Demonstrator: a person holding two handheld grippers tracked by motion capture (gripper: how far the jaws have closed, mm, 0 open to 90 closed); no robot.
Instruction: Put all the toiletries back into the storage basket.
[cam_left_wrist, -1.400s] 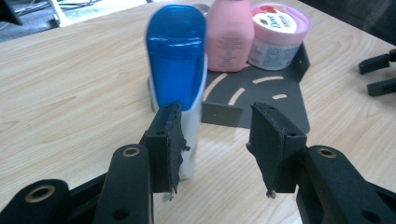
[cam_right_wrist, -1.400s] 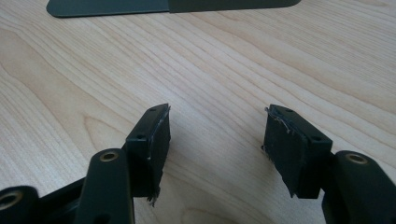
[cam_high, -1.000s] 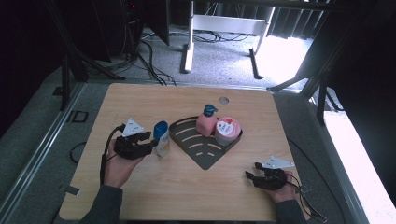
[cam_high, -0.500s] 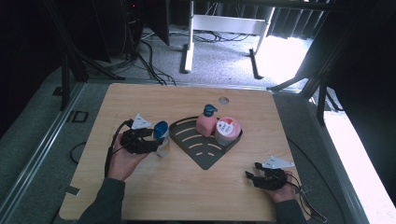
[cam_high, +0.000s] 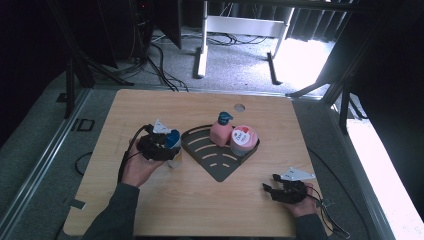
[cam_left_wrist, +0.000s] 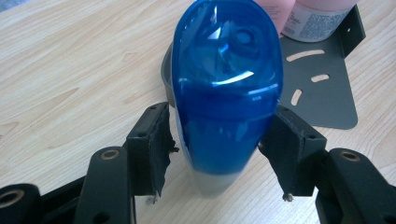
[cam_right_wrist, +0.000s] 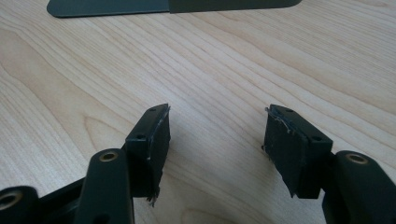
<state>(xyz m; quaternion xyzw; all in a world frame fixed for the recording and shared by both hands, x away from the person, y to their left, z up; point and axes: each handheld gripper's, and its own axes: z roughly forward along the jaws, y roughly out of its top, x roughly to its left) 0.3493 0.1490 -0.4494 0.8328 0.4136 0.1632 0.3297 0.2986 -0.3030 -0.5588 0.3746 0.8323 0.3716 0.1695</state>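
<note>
Lining up the left tool (cam_left_wrist: 217, 140) around the blue-capped bottle (cam_left_wrist: 223, 93): jaws just opened wider, pads look barely clear. Right tool (cam_right_wrist: 217, 135) rests released on the surface (cam_high: 165, 200). Next, squeeze and lift toward the tray (cam_high: 220, 167).

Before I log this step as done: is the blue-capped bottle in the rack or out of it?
Out. The blue-capped bottle stands on the bare table beside the dark rack, between the left gripper jaws.

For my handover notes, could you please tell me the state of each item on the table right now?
Blue-capped bottle: upright, cap on, beside the rack.
Left hand-held gripper: open, jaws just widened, bottle between them, small gaps at the pads.
Right hand-held gripper: open, nothing between the jaws.
Pink pump bottle: upright in the rack.
Pink jar: upright, lid on.
Dark rack: flat on the table.
</note>
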